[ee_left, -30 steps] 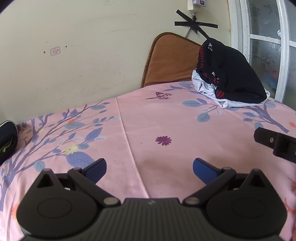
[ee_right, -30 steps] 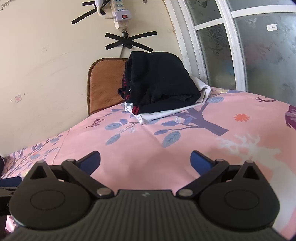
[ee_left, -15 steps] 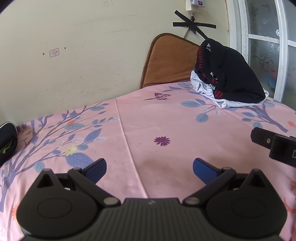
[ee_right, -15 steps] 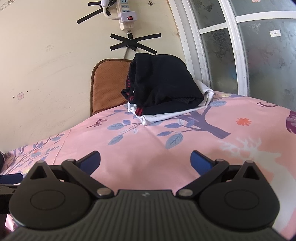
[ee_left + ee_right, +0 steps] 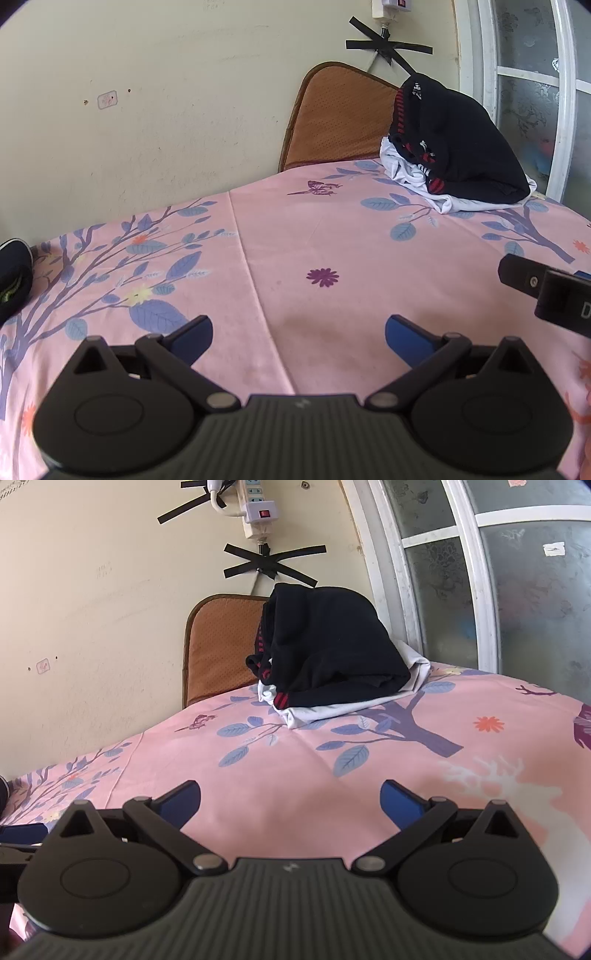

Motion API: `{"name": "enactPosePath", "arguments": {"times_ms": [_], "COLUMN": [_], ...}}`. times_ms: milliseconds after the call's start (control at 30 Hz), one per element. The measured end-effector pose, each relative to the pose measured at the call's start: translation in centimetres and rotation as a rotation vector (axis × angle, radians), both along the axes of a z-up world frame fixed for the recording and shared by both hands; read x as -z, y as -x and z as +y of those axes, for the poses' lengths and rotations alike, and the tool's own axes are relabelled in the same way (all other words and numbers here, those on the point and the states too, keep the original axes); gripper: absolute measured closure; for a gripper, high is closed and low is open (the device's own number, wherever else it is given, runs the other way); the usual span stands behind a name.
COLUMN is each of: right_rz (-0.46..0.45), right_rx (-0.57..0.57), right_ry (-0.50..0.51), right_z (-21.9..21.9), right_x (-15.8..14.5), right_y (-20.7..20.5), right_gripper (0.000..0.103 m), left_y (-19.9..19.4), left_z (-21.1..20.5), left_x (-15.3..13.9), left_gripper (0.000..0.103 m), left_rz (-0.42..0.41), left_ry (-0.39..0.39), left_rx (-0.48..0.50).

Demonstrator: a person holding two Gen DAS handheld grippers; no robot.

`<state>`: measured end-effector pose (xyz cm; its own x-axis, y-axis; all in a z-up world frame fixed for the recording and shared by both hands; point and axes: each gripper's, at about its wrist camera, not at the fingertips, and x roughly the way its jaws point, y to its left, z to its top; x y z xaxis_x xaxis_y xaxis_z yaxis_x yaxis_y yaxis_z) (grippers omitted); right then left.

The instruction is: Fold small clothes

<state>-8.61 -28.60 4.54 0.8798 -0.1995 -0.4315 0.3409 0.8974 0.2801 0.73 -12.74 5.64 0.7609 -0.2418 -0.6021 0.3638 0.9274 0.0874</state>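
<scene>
A heap of clothes sits at the far side of the pink flowered sheet (image 5: 332,236): a black garment with red trim (image 5: 465,147) on top of a white one (image 5: 413,177). The heap also shows in the right wrist view, black (image 5: 332,646) over white (image 5: 343,709). My left gripper (image 5: 298,334) is open and empty above the bare sheet. My right gripper (image 5: 290,799) is open and empty, well short of the heap; part of it shows at the right edge of the left wrist view (image 5: 546,291).
A brown cushion (image 5: 340,118) leans on the wall behind the heap. A window frame (image 5: 424,572) stands to the right. A dark item (image 5: 13,277) lies at the sheet's left edge. A power strip (image 5: 255,513) is taped to the wall.
Both grippers have crept a little forward and tilted; the heap sits slightly lower and larger in the right wrist view. Jaws stayed open.
</scene>
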Motion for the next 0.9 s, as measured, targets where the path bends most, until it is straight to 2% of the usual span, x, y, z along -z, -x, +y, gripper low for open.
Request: {"name": "enactPosePath", "arguments": {"times_ms": [900], "right_rz": [-0.020], "right_rx": [0.006], "right_ry": [-0.021], "right_z": [-0.17], "right_x": [0.04], "right_y": [0.26], "right_gripper": [0.000], "left_y": [-0.06], "left_z": [-0.10], "left_x": [0.04], "left_gripper": [0.000], "left_rz": [0.005], "left_ry": [-0.005], "left_rx": [-0.001]}}
